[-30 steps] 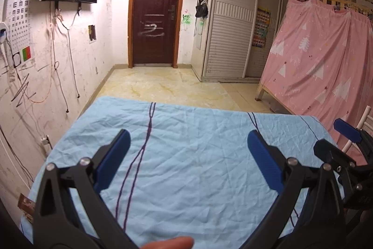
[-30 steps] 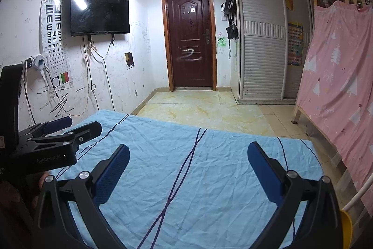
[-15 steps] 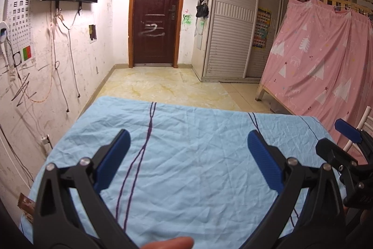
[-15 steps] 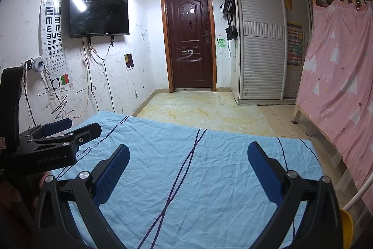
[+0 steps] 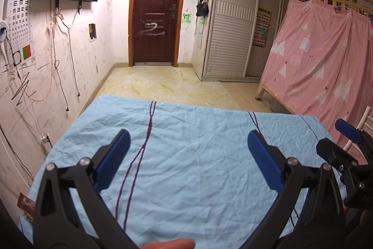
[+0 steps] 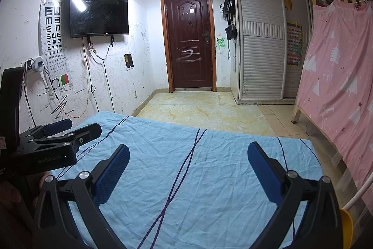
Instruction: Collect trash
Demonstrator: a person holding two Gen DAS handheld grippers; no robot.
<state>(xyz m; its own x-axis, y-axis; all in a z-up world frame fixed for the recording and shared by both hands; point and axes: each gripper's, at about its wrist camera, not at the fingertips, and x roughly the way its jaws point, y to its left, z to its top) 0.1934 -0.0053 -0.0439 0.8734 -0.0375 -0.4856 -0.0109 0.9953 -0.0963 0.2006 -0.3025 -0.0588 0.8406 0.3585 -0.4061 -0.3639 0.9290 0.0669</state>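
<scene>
- Holding both tools level above the blue sheet (image 5: 198, 155), I have a wide look over the whole surface before I commit to any piece of trash.
- Left gripper (image 5: 186, 151): its 2 blue pads (image 5: 114, 155) are spread wide apart, with nothing between them and no contact with the cloth.
- Right gripper (image 6: 188, 162): equally wide open, empty, hanging clear of the sheet; the left tool shows at its left edge, apart from it.
- Trash: I see none on the sheet in either view. A brown wrapper-like scrap (image 5: 26, 207) at the near left edge of the sheet, by the wall, may be a target, but I cannot tell what it is.
- A yellow object (image 6: 345, 225) pokes in at the lower right; whether it is a bin I cannot say.
</scene>
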